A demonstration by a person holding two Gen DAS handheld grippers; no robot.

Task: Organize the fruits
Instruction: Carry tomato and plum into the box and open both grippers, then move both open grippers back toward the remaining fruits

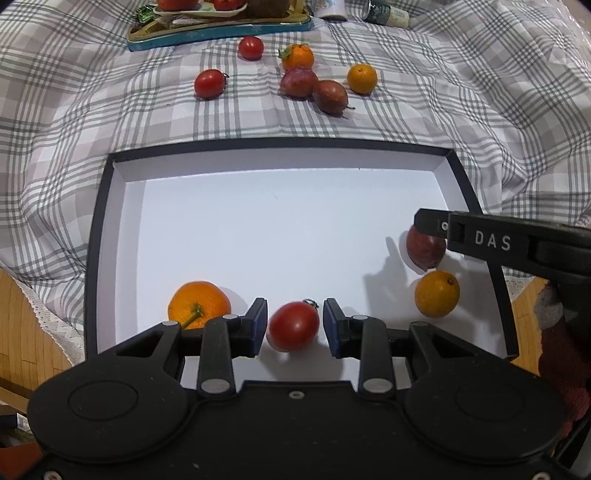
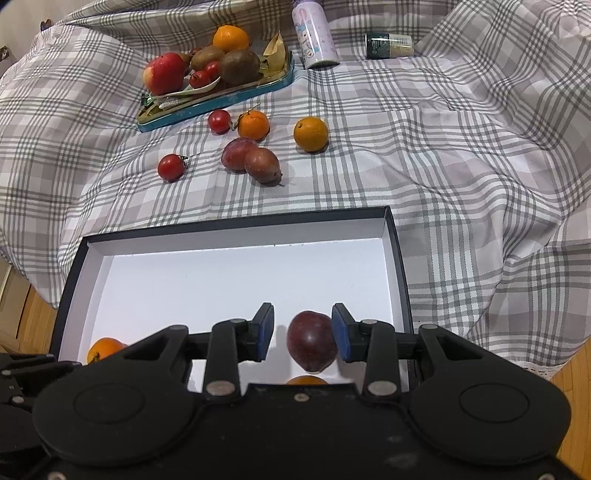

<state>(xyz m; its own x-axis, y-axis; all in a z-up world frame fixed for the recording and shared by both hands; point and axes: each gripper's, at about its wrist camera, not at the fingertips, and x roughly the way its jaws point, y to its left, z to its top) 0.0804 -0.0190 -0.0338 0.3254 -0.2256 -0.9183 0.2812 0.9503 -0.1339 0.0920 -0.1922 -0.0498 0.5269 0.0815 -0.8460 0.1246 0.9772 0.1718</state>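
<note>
A black box point(image 1: 280, 146) with a white floor lies on the checked cloth. My left gripper point(image 1: 294, 325) is shut on a red tomato point(image 1: 293, 326), low over the box's near edge. An orange with a stem point(image 1: 199, 302) lies left of it, and a small orange point(image 1: 437, 294) lies at the right. My right gripper point(image 2: 303, 332) stands slightly open around a dark red passion fruit point(image 2: 312, 339). The fruit lies against the right pad, with a gap at the left pad. In the left wrist view its finger point(image 1: 428, 221) covers the top of that fruit point(image 1: 424, 251).
On the cloth beyond the box lie two tomatoes point(image 2: 171, 168) point(image 2: 219, 121), a mandarin point(image 2: 253, 124), an orange point(image 2: 311, 133) and two passion fruits point(image 2: 251, 157). A blue tray point(image 2: 214, 103) piled with fruit, a bottle point(image 2: 314, 33) and a jar point(image 2: 388, 45) stand at the back.
</note>
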